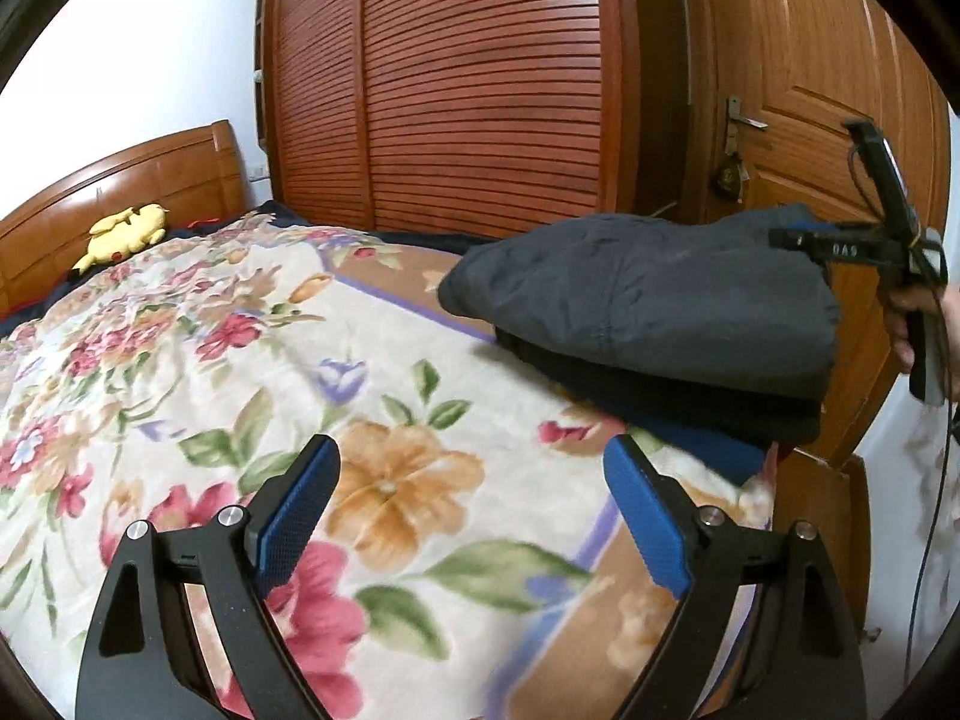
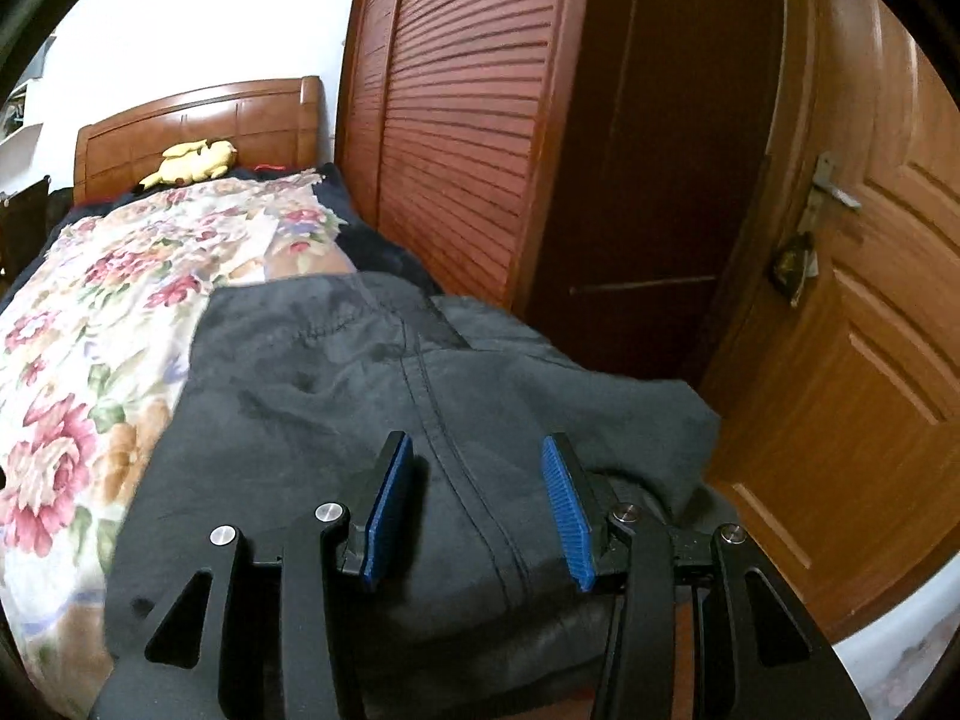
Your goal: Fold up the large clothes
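The folded dark grey garment lies on the floral blanket at the bed's far right corner, on top of other folded dark clothes in a stack; seen from the left wrist, it sits ahead and to the right of the left gripper, well apart from it. The left gripper hangs over bare blanket, its blue pads spread wide with nothing between them. From the right wrist, the garment fills the lower middle; the right gripper is poised directly over it, jaws parted about halfway, a stitched seam running between the pads; the pads do not press the cloth, and whether they touch it cannot be told. A hand carries the right gripper's handle at the garment's right end. A yellow plush toy lies against the wooden headboard; a louvred wardrobe and a panelled door stand behind the bed.
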`<state>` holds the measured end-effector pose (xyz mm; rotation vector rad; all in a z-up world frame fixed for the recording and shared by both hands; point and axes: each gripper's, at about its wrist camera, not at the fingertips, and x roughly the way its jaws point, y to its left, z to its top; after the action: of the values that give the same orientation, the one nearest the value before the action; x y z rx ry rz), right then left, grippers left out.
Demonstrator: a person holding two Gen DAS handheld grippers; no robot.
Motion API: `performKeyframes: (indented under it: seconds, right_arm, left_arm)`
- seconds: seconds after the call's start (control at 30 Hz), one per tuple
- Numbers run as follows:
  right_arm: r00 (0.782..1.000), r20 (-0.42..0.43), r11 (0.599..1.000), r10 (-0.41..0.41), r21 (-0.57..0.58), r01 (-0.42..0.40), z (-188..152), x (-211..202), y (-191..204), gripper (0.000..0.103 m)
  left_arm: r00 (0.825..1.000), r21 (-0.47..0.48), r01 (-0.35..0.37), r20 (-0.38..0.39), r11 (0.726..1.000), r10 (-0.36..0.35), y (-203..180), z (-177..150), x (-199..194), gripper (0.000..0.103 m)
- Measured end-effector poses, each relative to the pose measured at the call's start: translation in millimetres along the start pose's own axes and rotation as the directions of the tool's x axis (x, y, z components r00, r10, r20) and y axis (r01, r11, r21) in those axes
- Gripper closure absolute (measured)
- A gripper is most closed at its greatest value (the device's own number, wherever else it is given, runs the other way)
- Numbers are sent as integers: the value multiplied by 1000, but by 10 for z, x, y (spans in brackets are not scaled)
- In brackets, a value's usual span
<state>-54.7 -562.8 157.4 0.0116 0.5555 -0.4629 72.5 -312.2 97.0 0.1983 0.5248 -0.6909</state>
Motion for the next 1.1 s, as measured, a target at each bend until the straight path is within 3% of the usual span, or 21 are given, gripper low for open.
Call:
performKeyframes:
  seconds: [0.27, 0.53, 0.8, 0.97, 1.1]
  right_arm:
    - [998, 57, 999, 37, -40, -34, -27, -514, 314, 56]
    - [984, 70, 981, 163, -117, -155, -288, -680, 934, 56]
    - [956, 54, 945, 289, -174, -276, -589, -852, 1430, 56]
    - [929, 47, 920, 367, -166, -355, -744, -734, 1695, 38]
    - [904, 35, 896, 427, -148, -418, -916, -535, 1948, 34]
  left_arm:
    - [999, -23, -41, 9, 999, 42, 257, -253, -358, 13]
    - [994, -40, -105, 1, 994, 105, 565, -553, -667, 13]
    - [987, -84, -161, -22, 983, 160, 870, -838, -808, 13]
    - [979, -118, -205, -24, 972, 204, 1050, -1083, -926, 13]
    - [969, -144, -247, -33, 958, 245, 1205, -1321, -978, 13]
